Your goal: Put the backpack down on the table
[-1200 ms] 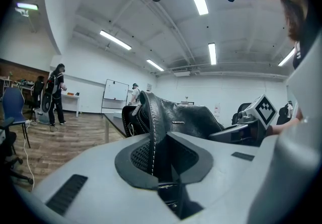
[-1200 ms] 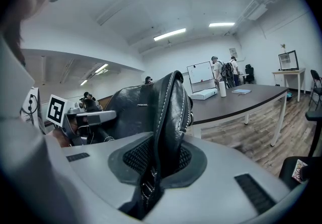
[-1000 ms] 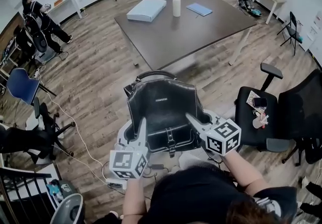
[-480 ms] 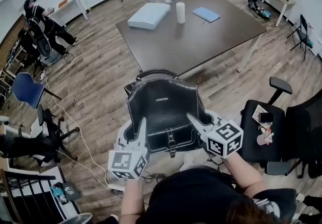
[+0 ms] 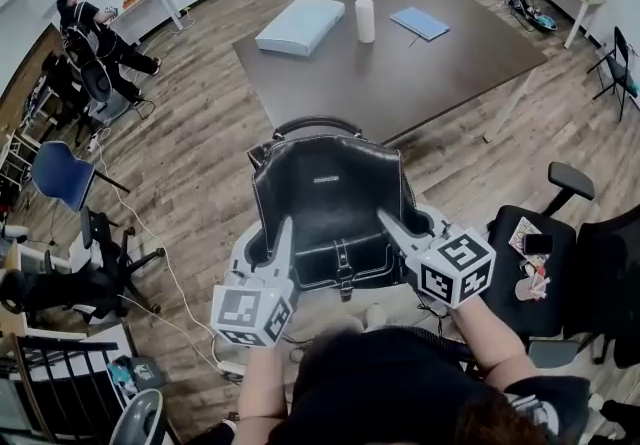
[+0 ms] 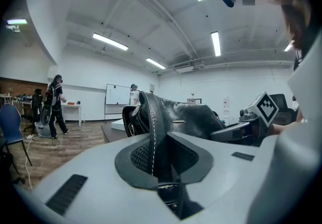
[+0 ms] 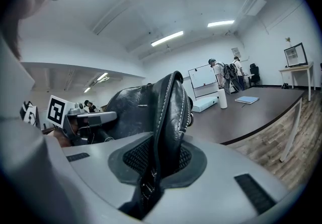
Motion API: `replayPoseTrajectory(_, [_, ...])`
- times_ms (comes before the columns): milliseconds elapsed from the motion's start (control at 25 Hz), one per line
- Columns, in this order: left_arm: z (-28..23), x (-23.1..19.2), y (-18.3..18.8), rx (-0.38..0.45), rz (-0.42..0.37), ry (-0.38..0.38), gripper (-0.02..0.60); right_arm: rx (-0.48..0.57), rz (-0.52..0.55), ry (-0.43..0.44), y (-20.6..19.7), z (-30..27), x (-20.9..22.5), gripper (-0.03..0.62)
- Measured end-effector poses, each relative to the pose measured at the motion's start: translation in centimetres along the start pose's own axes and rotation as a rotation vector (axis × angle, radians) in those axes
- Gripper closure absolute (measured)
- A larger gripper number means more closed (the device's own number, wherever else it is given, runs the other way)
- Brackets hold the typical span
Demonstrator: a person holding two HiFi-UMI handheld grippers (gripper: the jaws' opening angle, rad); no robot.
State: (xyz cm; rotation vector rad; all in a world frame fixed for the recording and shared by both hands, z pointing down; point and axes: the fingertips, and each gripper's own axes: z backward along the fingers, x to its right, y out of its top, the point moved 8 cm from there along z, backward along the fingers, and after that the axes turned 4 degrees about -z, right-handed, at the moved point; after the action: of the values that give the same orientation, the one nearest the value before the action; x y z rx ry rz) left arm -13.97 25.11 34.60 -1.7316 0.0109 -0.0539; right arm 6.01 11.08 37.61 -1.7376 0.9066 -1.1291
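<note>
With the backpack [image 5: 325, 203] held in the air short of the worktop [image 5: 430, 68], its sides pinched by the closed left tongs [image 5: 284, 228] and right tongs [image 5: 386, 221], it should be carried level over the bare near edge and lowered flat before either grip is released.

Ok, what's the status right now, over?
Left gripper, right gripper: both shut on backpack edges. Backpack in the air, short of the table. Table's near end bare; box, roll, notebook at far end.
</note>
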Motion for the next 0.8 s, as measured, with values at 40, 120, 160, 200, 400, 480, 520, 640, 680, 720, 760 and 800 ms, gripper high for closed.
replayPoseTrajectory(40, [-0.3,-0.1,0.3,0.001,-0.003,0.000,0.514,0.002,0.000,0.001,0.3,-0.1,0.2,0.530])
replayPoseTrajectory(120, [-0.9,-0.3,0.9,0.011,-0.011,-0.001,0.514,0.012,0.002,0.001,0.9,-0.4,0.6,0.530])
replayPoseTrajectory(160, [-1.2,-0.5,1.2,0.017,-0.016,-0.002,0.514,0.018,0.004,0.001,1.3,-0.6,0.8,0.530])
replayPoseTrajectory(200, [-1.6,-0.7,1.5,0.024,-0.020,-0.005,0.514,0.025,0.006,-0.001,1.7,-0.9,1.0,0.530])
replayPoseTrajectory(400, [-4.3,-1.9,2.8,0.060,-0.034,-0.042,0.515,0.058,0.014,-0.027,3.4,-2.1,2.4,0.530])
replayPoseTrajectory(480, [-5.7,-2.6,3.3,0.078,-0.040,-0.058,0.514,0.074,0.023,-0.043,4.3,-2.8,3.2,0.530])
replayPoseTrajectory(520, [-6.4,-3.1,3.5,0.086,-0.043,-0.066,0.515,0.081,0.027,-0.051,4.8,-3.3,3.5,0.530])
replayPoseTrajectory(640, [-8.8,-4.9,4.3,0.101,-0.043,-0.091,0.515,0.088,0.037,-0.078,6.3,-5.1,4.5,0.530])
replayPoseTrajectory(680, [-9.7,-5.6,4.5,0.106,-0.041,-0.100,0.515,0.089,0.040,-0.086,6.8,-5.8,4.9,0.530])
replayPoseTrajectory(720, [-10.6,-6.2,4.7,0.110,-0.040,-0.108,0.515,0.090,0.042,-0.094,7.4,-6.5,5.3,0.530])
replayPoseTrajectory(760, [-11.5,-6.9,5.0,0.114,-0.040,-0.115,0.515,0.093,0.044,-0.102,7.9,-7.2,5.6,0.530])
replayPoseTrajectory(800, [-12.3,-7.5,5.2,0.119,-0.042,-0.123,0.515,0.099,0.047,-0.110,8.3,-7.9,6.0,0.530])
